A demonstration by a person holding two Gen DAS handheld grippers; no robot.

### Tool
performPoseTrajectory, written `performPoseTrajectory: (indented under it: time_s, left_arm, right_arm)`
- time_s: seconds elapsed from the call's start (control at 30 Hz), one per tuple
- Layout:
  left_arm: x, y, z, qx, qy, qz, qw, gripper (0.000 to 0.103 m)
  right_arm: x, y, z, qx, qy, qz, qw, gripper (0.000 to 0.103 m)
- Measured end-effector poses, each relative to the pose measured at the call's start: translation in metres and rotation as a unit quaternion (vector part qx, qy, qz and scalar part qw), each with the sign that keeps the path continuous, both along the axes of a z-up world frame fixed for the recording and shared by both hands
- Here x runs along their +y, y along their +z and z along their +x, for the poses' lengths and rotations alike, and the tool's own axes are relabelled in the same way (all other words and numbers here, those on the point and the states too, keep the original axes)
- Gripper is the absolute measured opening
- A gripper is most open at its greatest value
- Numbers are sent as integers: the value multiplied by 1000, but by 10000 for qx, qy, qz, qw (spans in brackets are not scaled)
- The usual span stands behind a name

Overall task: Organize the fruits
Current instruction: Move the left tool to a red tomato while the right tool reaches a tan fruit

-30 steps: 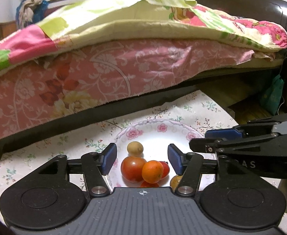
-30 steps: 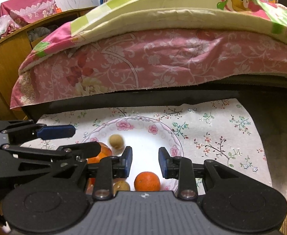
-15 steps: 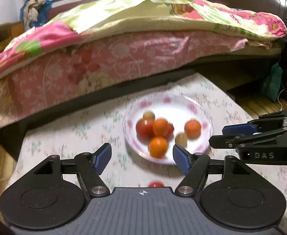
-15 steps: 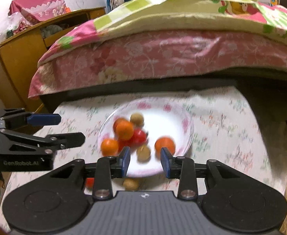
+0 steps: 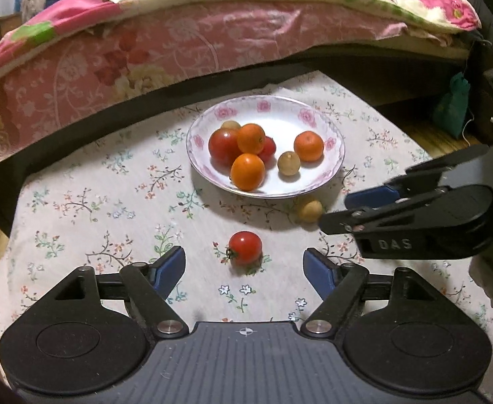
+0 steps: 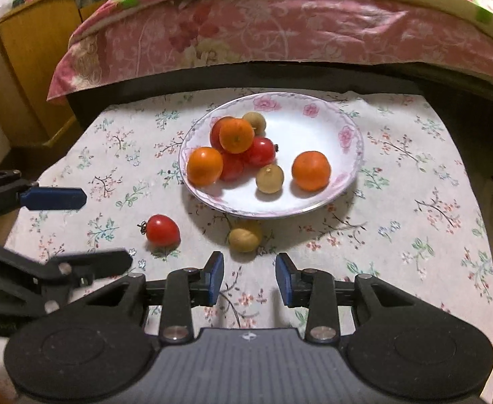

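A white floral plate (image 5: 330, 165) (image 6: 344, 188) holds several oranges, tomatoes and small tan fruits. A cherry tomato (image 5: 245, 247) (image 6: 162, 230) lies on the tablecloth in front of the plate, just ahead of my open, empty left gripper (image 5: 244, 267). A small tan fruit (image 5: 309, 211) (image 6: 244, 237) lies by the plate's near rim, just ahead of my open, empty right gripper (image 6: 250, 277). The right gripper (image 5: 364, 207) also shows at the right in the left wrist view, the left gripper (image 6: 88, 229) at the left in the right wrist view.
The low table has a floral cloth (image 5: 95, 208) (image 6: 415, 202). A bed with a pink floral cover (image 5: 212, 40) (image 6: 297, 27) runs along the far edge. A wooden cabinet (image 6: 27, 67) stands at the far left.
Both grippers have pulled back from over the plate toward the near side of the table. The loose tomato and tan fruit have come into view in front of them.
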State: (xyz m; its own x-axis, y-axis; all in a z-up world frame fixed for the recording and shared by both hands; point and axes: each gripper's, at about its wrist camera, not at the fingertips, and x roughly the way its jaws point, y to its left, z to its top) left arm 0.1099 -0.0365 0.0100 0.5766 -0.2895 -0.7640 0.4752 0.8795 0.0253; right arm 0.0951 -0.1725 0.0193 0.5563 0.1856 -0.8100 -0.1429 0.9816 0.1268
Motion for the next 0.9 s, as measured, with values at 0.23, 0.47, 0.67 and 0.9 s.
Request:
performPoseTrajectory:
  time_s: [0.23, 0.47, 0.67, 0.9]
  left_arm:
    - [7, -11, 3, 114, 59, 33, 9999, 83]
    - [3, -19, 5, 56, -41, 105, 9999, 83]
    - [-6, -26, 11, -3, -205, 33, 9998, 81]
    - [-14, -34, 25, -91, -56, 62, 9999, 60]
  right_arm:
    - [8, -19, 18, -40, 55, 38, 10000, 34]
    - [17, -27, 28, -154, 152, -207, 9996, 31]
    - [11, -23, 20, -70, 170, -275, 9995, 27]
    - [-2, -10, 0, 104, 110, -200, 9997, 27]
